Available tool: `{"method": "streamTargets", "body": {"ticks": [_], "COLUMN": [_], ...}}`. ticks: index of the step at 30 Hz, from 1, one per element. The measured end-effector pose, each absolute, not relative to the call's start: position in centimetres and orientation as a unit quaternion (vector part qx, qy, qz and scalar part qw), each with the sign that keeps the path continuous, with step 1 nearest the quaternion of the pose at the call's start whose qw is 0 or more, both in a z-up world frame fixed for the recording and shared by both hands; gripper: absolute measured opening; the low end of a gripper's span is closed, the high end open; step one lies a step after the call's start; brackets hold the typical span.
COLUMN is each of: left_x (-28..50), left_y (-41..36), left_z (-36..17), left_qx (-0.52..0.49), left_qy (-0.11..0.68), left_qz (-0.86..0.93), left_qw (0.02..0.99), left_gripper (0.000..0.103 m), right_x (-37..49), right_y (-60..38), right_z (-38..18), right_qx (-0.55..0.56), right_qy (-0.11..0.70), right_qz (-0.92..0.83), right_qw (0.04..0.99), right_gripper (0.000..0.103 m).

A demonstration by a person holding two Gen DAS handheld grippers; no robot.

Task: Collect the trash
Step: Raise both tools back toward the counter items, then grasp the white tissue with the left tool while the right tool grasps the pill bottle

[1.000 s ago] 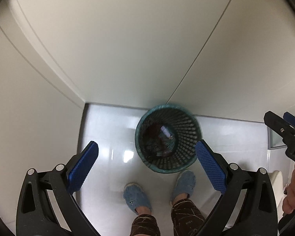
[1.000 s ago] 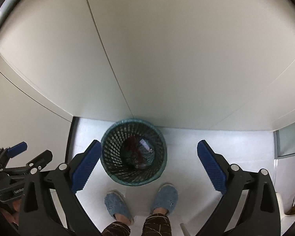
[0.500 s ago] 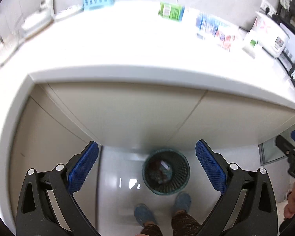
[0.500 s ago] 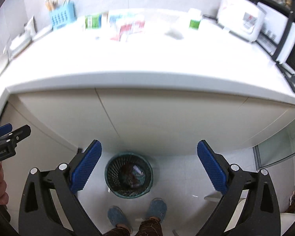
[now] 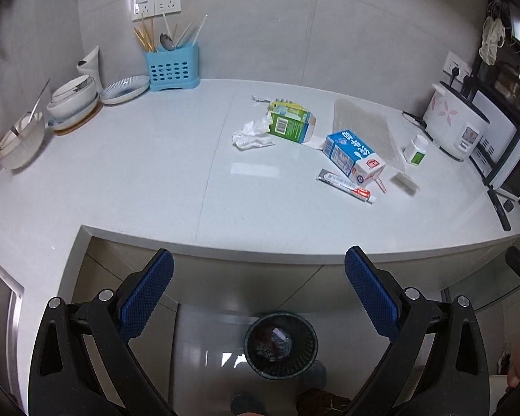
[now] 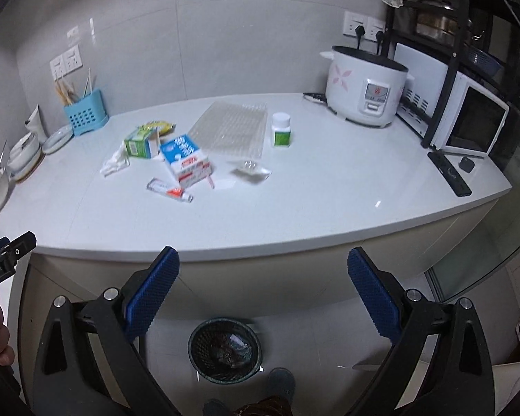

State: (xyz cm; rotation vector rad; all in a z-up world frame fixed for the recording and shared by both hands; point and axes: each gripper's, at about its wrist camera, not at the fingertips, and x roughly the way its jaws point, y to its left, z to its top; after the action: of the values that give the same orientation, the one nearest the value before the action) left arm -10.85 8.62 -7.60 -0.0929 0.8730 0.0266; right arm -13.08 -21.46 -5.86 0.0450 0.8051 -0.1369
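Trash lies on the white counter [image 5: 138, 173]: a crumpled tissue [image 5: 251, 135], a green carton [image 5: 289, 121], a blue and white milk carton [image 5: 353, 152], a toothpaste tube [image 5: 346, 185], a small clear wrapper [image 5: 404, 180] and a clear plastic tray [image 5: 364, 128]. The same items show in the right wrist view: tissue [image 6: 116, 164], green carton [image 6: 140, 144], milk carton [image 6: 187, 161], tube [image 6: 170, 190], wrapper [image 6: 249, 171], tray [image 6: 232, 130]. A dark mesh bin [image 5: 280, 345] [image 6: 224, 350] with trash inside stands on the floor below. My left gripper [image 5: 258, 294] and right gripper [image 6: 261, 294] are both open and empty, in front of the counter edge.
A white pill bottle [image 6: 281, 130], rice cooker [image 6: 365, 86], microwave [image 6: 468, 121] and black remote [image 6: 449, 173] sit at the right. Bowls [image 5: 72, 98], a plate [image 5: 124, 88] and a blue utensil holder [image 5: 171, 66] stand at the back left. The person's feet are beside the bin.
Both grippers have risen from just above the bin on the floor to above counter height, tilting up so the counter top and its trash come into view. Both stayed open.
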Motion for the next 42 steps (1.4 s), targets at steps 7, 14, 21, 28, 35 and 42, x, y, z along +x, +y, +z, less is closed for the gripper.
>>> {"method": "streamTargets", "body": {"ticks": [7,14,21,28,35,42], "left_x": [-6.1,1.4,9.0,14.8,19.4,22.0], "left_y": [8.9,9.1,9.3,9.2,9.3,10.3], "left_z": [-6.8,-7.6,-9.7,-13.0,-16.5,-19.0], "left_qx": [-0.059,-0.068,-0.074,-0.072,-0.064,-0.07], "left_qy": [0.43,0.438,0.463,0.492,0.521,0.541], "left_qz": [0.03,0.057,0.086,0.109,0.127,0.143], "left_qw": [0.9,0.895,0.879,0.861,0.842,0.826], "left_gripper": [0.097,0.097,0.097,0.097,0.097,0.097], "right_x": [-8.7,0.7,9.6,15.5,19.7,22.7], "right_y": [-23.3,-25.9,-27.5,-28.8,-29.4,-29.8], "right_z": [-5.3,-6.9,-9.0,-11.0,-13.0,-14.8], "right_qx": [0.022,0.03,0.014,0.007,0.009,0.018], "right_qy": [0.383,0.4,0.418,0.443,0.464,0.485], "right_qz": [-0.066,-0.053,-0.038,-0.031,-0.022,-0.019], "right_qw": [0.921,0.914,0.908,0.896,0.885,0.874], "right_gripper": [0.094,0.094,0.094,0.094,0.094,0.093]}}
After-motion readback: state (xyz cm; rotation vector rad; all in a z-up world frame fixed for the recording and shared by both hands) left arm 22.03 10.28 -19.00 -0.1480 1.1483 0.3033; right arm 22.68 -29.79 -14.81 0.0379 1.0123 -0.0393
